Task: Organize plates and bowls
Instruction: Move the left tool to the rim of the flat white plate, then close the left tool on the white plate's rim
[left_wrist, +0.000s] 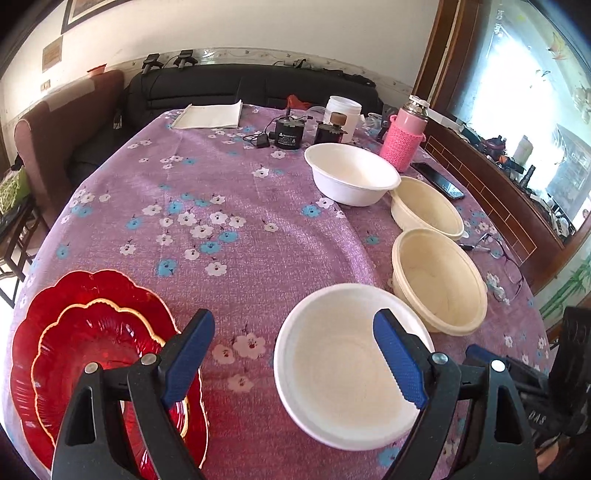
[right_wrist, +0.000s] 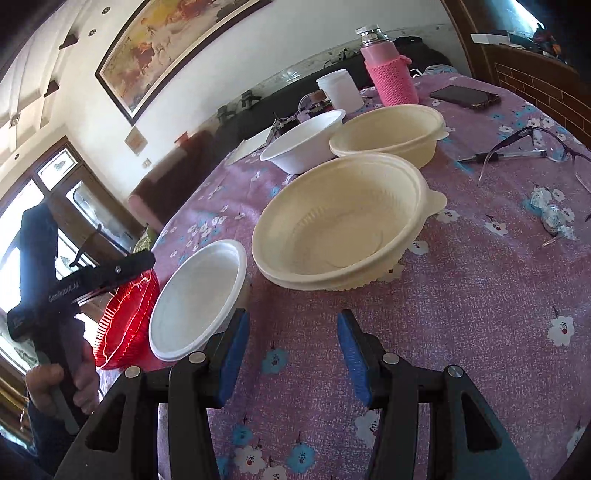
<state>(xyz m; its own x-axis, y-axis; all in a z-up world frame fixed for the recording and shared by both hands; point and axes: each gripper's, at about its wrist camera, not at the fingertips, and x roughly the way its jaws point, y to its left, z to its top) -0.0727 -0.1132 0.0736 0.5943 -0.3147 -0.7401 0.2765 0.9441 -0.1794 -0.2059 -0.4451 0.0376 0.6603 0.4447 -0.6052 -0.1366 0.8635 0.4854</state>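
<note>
Jaws of both grippers stand apart with nothing between the pads. Left gripper (left_wrist: 295, 354): spread wide above the flowered tablecloth (left_wrist: 236, 236); its right finger overlaps the near white bowl (left_wrist: 332, 373), its left finger overlaps the stacked red plates (left_wrist: 74, 343). Right gripper (right_wrist: 291, 354): narrower gap, only cloth between the pads; the near white bowl (right_wrist: 195, 295) lies just left of its left finger, the near cream bowl (right_wrist: 340, 225) ahead. Beyond stand a second cream bowl (left_wrist: 428, 206) and a far white bowl (left_wrist: 351, 173), rims touching or overlapping; which cannot be told. Lower plate edges are cut off by the gripper body. A hand (right_wrist: 55, 387) is partly visible.
</note>
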